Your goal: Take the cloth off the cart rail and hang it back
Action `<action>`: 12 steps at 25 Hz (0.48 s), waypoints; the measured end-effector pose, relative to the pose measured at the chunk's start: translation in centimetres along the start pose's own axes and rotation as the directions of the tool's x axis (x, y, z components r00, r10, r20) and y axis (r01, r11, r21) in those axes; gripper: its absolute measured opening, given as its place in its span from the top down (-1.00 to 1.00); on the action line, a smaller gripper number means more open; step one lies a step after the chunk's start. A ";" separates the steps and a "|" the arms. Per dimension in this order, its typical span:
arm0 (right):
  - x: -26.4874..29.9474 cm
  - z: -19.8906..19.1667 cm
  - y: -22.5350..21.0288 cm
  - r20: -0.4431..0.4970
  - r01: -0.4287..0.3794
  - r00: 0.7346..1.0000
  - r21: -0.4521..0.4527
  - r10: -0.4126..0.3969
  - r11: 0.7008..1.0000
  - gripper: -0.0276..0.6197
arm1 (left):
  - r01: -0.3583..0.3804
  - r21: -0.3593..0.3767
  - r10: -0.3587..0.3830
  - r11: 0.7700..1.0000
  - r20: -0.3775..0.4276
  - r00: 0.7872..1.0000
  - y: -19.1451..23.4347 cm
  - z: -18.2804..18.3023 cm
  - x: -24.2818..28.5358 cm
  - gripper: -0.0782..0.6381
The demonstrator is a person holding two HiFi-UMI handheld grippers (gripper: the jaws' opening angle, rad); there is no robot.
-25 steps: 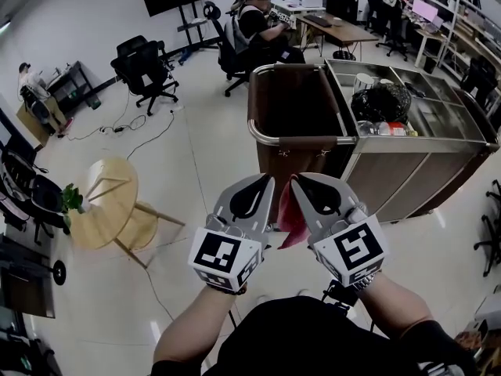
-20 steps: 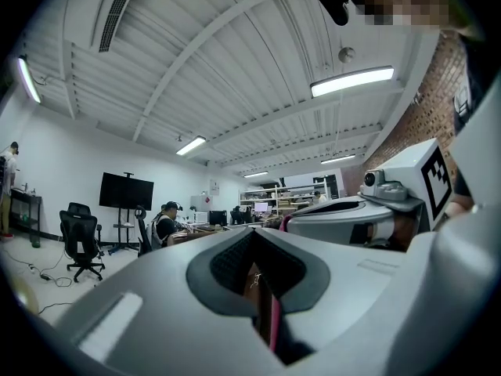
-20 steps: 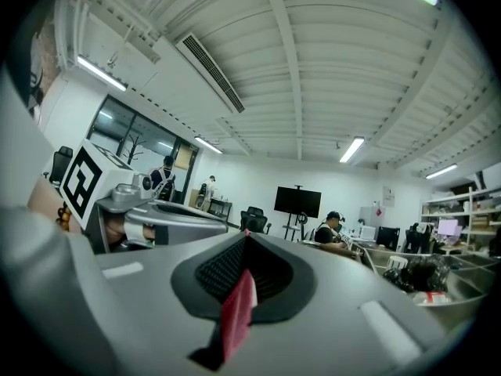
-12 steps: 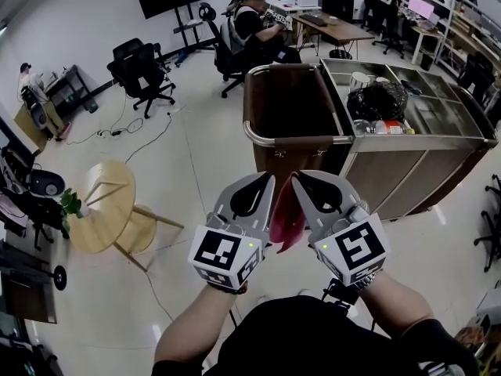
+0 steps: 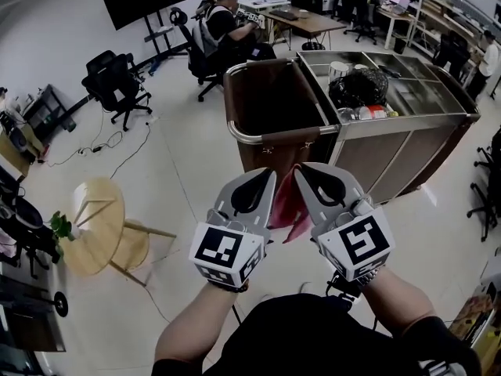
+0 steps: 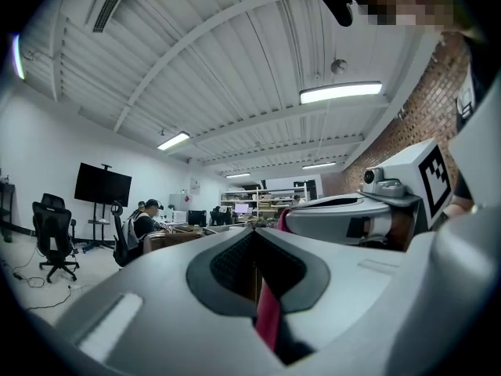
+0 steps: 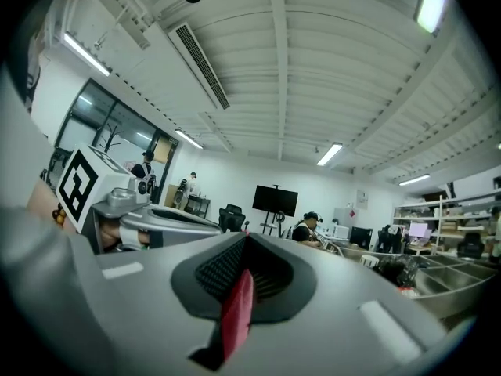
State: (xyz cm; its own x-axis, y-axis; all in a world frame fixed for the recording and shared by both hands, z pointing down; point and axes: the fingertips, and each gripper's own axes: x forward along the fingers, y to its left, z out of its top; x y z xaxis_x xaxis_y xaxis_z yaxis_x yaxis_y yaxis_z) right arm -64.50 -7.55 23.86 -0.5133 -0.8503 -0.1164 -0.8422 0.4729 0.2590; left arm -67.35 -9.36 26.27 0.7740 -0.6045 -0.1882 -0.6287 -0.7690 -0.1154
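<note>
Both grippers are up side by side in front of the person, and the cloth (image 5: 287, 204) is strung between them. It is a red-pink piece, off the cart rail (image 5: 252, 138) and hanging in the air just short of the cart's (image 5: 391, 151) near end, with the floor below it.

In the left gripper view, the left gripper (image 5: 263, 183) has its jaws pressed together, with a pink strip of cloth pinched in the seam between them. It's the same on the other side: the right gripper (image 5: 310, 177) has its jaws clamped tight on a red fold, which pokes out towards the camera in the right gripper view.

The cloth sags in a short drape from both pinch points, its lower tip hanging between the two marker cubes.

Beyond it the rail curves round the brown end of the cart, and a black bag (image 5: 358, 88) sits on the steel top.
</note>
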 end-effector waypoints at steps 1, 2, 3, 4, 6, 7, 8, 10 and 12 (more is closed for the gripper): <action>-0.4 0.0 -0.4 -0.003 0.015 1.000 0.001 -0.015 1.000 0.90 | 0.013 -0.008 -0.013 1.000 0.003 1.000 -0.4 0.1 0.4 0.77; -0.6 0.1 -0.8 -0.003 0.029 1.000 0.001 -0.029 1.000 0.90 | 0.027 -0.015 -0.027 1.000 0.006 1.000 -0.8 0.2 0.7 0.77; -0.8 0.2 -1.1 -0.001 0.041 0.999 0.000 -0.041 0.999 0.90 | 0.040 -0.018 -0.040 0.999 0.008 0.999 -1.1 0.3 1.1 0.77; -1.0 0.3 -1.4 -0.001 0.052 0.999 -0.001 -0.052 0.999 0.90 | 0.054 -0.020 -0.054 0.998 0.009 0.998 -1.4 0.3 1.4 0.77; -1.6 0.1 -2.0 -0.014 0.077 0.997 -0.002 -0.077 0.997 0.90 | 0.083 -0.016 -0.082 0.996 0.012 0.997 -2.1 0.5 2.0 0.77; -2.0 0.0 -2.4 -0.020 0.091 0.996 -0.002 -0.091 0.996 0.90 | 0.097 -0.013 -0.097 0.995 0.013 0.995 -2.6 0.5 2.3 0.77; -2.4 0.0 -2.8 -0.020 0.105 0.994 -0.002 -0.105 0.994 0.90 | 0.112 -0.010 -0.112 0.994 0.015 0.994 -3.1 0.6 2.7 0.77; -3.3 -0.1 -3.6 -0.031 0.132 0.991 0.005 -0.132 0.991 0.90 | 0.141 -0.008 -0.141 0.990 0.019 0.990 -4.2 0.7 3.6 0.77; -4.8 -0.6 -4.6 -0.087 0.160 0.984 0.033 -0.157 0.987 0.90 | 0.167 -0.009 -0.167 0.986 0.023 0.986 -5.6 0.8 4.8 0.77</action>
State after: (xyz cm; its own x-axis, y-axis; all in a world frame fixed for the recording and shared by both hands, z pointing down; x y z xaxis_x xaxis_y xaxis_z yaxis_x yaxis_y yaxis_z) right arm -58.08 -5.79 23.81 -0.3586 -0.9307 -0.0721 -0.9184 0.3379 0.2056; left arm -60.13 -7.80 25.18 0.8660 -0.4629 -0.1891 -0.4900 -0.8610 -0.1364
